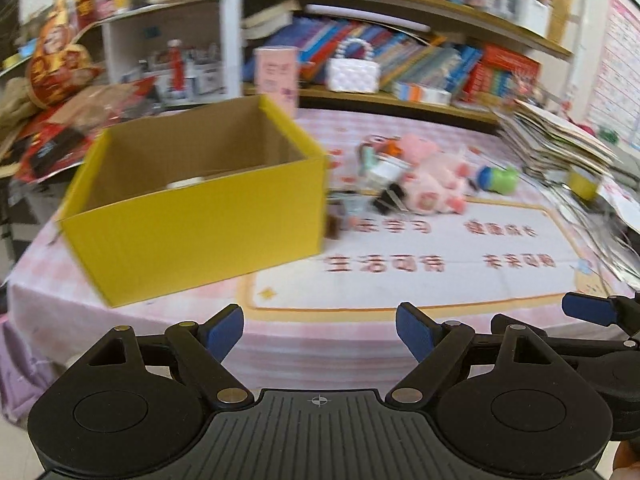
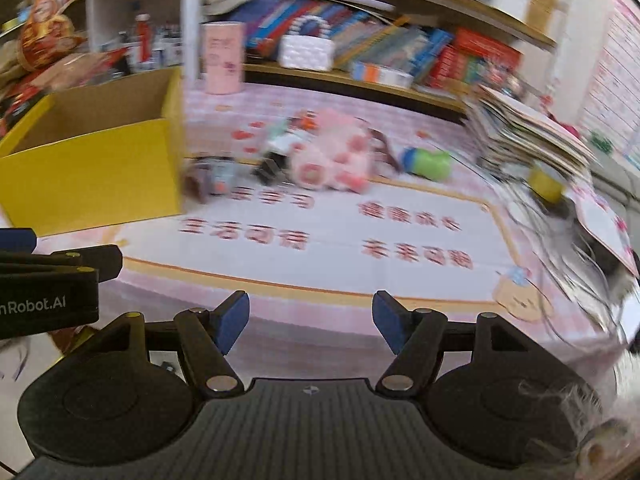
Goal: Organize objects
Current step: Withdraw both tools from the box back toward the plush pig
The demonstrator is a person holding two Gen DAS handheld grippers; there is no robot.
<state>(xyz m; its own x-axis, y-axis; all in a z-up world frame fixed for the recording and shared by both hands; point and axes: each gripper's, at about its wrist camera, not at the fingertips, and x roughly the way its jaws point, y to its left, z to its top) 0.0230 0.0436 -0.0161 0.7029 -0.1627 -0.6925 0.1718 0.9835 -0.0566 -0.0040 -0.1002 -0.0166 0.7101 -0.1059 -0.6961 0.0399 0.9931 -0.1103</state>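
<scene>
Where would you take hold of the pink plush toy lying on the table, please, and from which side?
Probably the pink plush toy is best gripped across its soft body, coming down from above. It lies on its side among small items, with the green and blue bottle to its right, so a side approach looks crowded. The open right gripper is nearer it.

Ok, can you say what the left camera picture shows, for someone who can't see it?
The open left gripper hangs empty at the edge of a pink table, facing a yellow box. Right of the box lie a pink plush toy and a green toy, before bookshelves.
</scene>
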